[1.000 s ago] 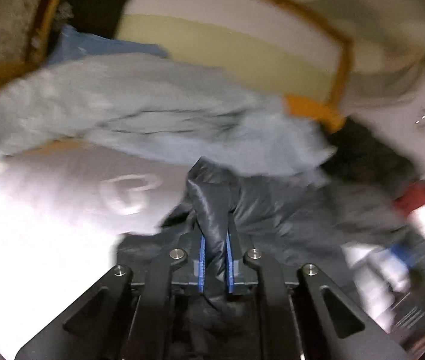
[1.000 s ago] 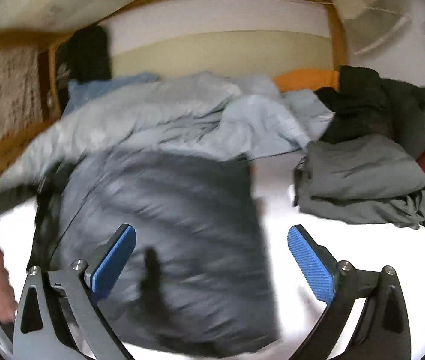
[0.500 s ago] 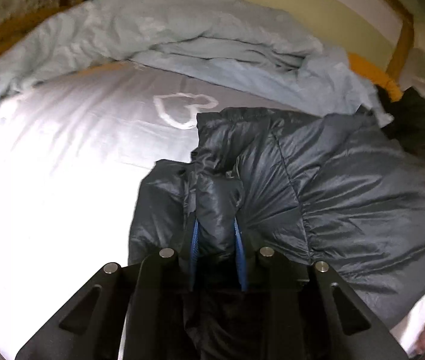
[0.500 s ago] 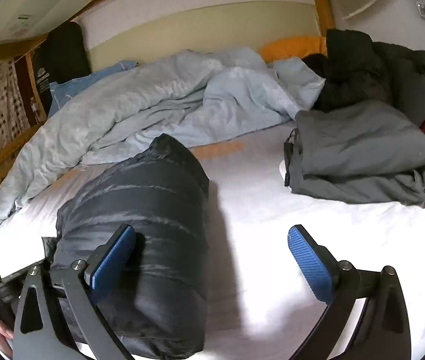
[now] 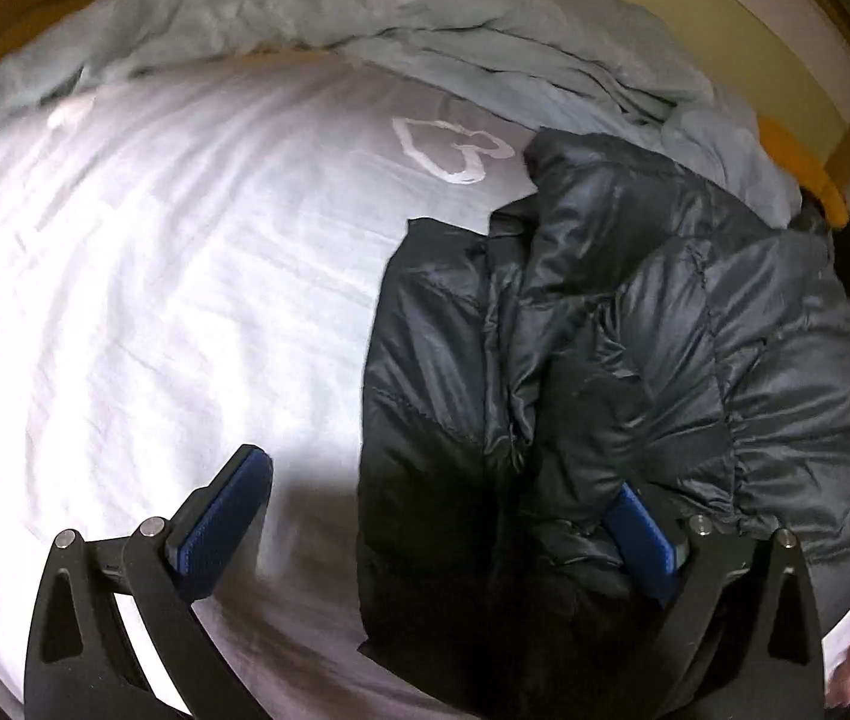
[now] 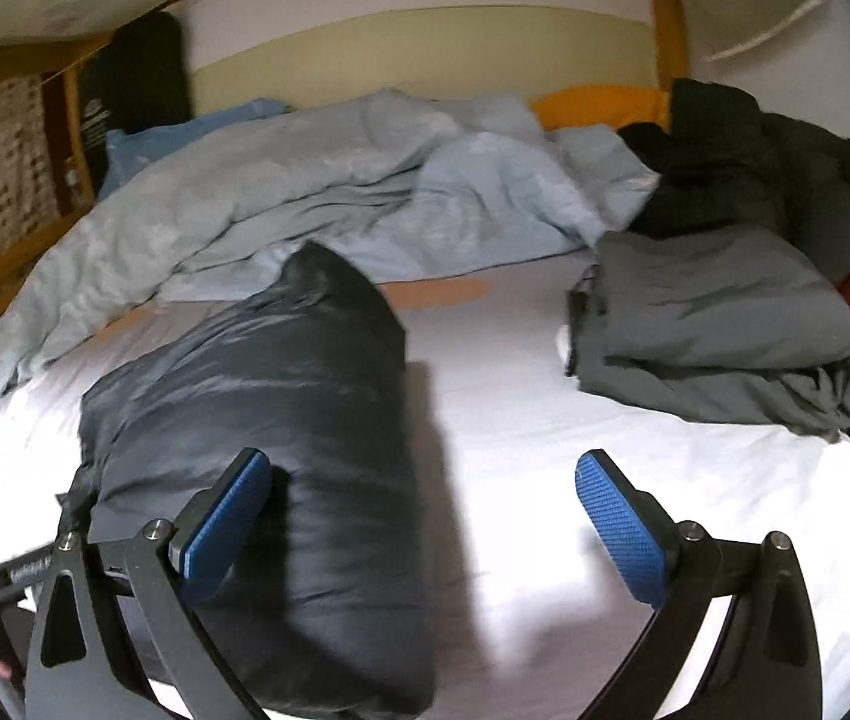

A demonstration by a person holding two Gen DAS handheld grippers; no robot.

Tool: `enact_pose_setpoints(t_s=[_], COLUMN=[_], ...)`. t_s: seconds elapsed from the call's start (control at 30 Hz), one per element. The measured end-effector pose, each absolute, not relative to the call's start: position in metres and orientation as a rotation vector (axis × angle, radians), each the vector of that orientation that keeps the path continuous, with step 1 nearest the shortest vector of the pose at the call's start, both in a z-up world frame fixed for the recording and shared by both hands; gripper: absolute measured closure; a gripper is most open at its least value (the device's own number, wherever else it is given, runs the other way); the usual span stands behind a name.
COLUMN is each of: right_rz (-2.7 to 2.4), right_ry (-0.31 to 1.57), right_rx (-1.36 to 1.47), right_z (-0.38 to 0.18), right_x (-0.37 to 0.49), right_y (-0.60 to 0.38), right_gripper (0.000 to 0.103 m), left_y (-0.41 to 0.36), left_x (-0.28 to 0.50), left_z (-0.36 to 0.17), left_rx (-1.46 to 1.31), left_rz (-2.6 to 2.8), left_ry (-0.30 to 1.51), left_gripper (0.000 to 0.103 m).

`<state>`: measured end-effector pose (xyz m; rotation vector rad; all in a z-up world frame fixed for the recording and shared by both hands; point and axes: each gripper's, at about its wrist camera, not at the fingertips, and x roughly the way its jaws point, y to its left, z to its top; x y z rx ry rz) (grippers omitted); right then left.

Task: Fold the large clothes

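A dark puffer jacket (image 5: 634, 372) lies folded into a bundle on the white bed sheet (image 5: 155, 300). My left gripper (image 5: 436, 516) is open, its jaws wide apart; the right pad rests against the jacket's near edge and the left pad hangs over bare sheet. In the right wrist view the same jacket (image 6: 281, 420) lies at the lower left. My right gripper (image 6: 425, 516) is open and empty above the sheet (image 6: 544, 450), its left pad over the jacket's near end.
A crumpled light blue duvet (image 6: 335, 192) lies along the far side of the bed. A folded grey garment (image 6: 718, 324) and a dark clothes pile (image 6: 754, 162) sit at the right. A wooden bed frame (image 6: 11, 252) borders the left.
My left gripper has let go of the jacket and opened wide. The jacket now lies still on the sheet. My right gripper stays open, little moved.
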<state>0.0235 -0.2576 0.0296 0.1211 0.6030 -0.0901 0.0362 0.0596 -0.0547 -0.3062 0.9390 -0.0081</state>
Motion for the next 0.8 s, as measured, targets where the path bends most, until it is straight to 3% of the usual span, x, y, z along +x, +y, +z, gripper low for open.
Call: enact_pose_setpoints(t_s=[0.27,0.3,0.37,0.5,0.63,0.7,0.77,0.8], right_rz=[-0.034,-0.029,-0.007,0.156,0.177,0.164,0.153,0.154], right_ry=[0.739,0.735,0.753,0.860,0.966,0.978,0.971,0.971], right_rx=[0.342,0.371,0.379,0.335,0.402,0.422,0.372,0.319], right_z=[0.016,0.015,0.014,0.005,-0.021,-0.028,-0.028,-0.026], right_x=[0.040,0.040,0.044,0.056,0.066,0.068,0.067,0.066], right_y=[-0.286,-0.291,-0.293,-0.280,-0.277,-0.277,-0.271,-0.265], right_gripper=[0.001,0.001,0.001,0.001,0.001,0.001,0.010,0.023], left_y=[0.034,0.033,0.035,0.048,0.055,0.055,0.053,0.052], left_x=[0.032,0.032,0.035,0.042,0.041,0.033,0.027,0.026], left_z=[-0.062,-0.061,-0.060,-0.067,-0.064,-0.058,-0.054,-0.053], left_rx=[-0.280,-0.286,-0.347,-0.528,-0.606,-0.597,-0.564,-0.550], left_rz=[-0.169,-0.182,-0.247,-0.357,-0.400,-0.397,-0.385,-0.377], left_ry=[0.992,0.989,0.977,0.990,1.001,0.963,0.943,0.941], left_gripper=[0.001,0.004,0.028,0.033,0.056,0.061,0.061,0.062])
